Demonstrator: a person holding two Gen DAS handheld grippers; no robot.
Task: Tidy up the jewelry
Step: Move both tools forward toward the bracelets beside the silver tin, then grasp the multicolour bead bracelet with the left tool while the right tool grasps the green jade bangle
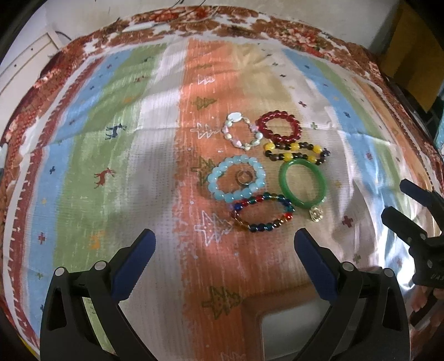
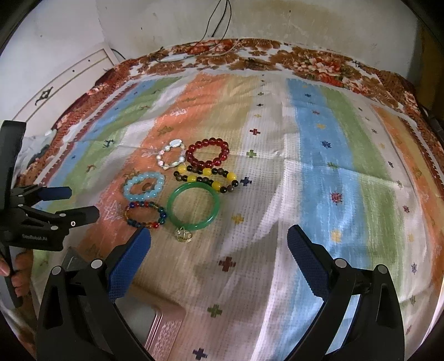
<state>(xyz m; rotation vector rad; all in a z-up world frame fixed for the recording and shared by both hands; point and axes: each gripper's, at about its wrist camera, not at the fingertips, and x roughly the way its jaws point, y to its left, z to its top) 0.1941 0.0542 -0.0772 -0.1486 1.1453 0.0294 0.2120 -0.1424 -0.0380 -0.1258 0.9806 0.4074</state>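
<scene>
Several bracelets lie grouped on the striped cloth: a pale shell one (image 1: 242,133) (image 2: 171,154), a red bead one (image 1: 279,125) (image 2: 207,153), a yellow-and-brown one (image 1: 294,153) (image 2: 206,178), a light blue one (image 1: 236,177) (image 2: 144,185) around a small ring (image 1: 244,177), a green bangle (image 1: 302,183) (image 2: 193,205) with a gold charm (image 1: 316,214) (image 2: 183,235), and a multicolour one (image 1: 262,212) (image 2: 145,213). My left gripper (image 1: 224,247) (image 2: 80,202) is open and empty, just short of them. My right gripper (image 2: 219,247) (image 1: 399,200) is open and empty, to their right.
A pink rectangular box (image 2: 163,327) (image 1: 291,330) sits at the near edge below the grippers. The cloth (image 2: 319,166) covers a table against a white wall (image 2: 166,25); cables (image 2: 219,19) hang at the back.
</scene>
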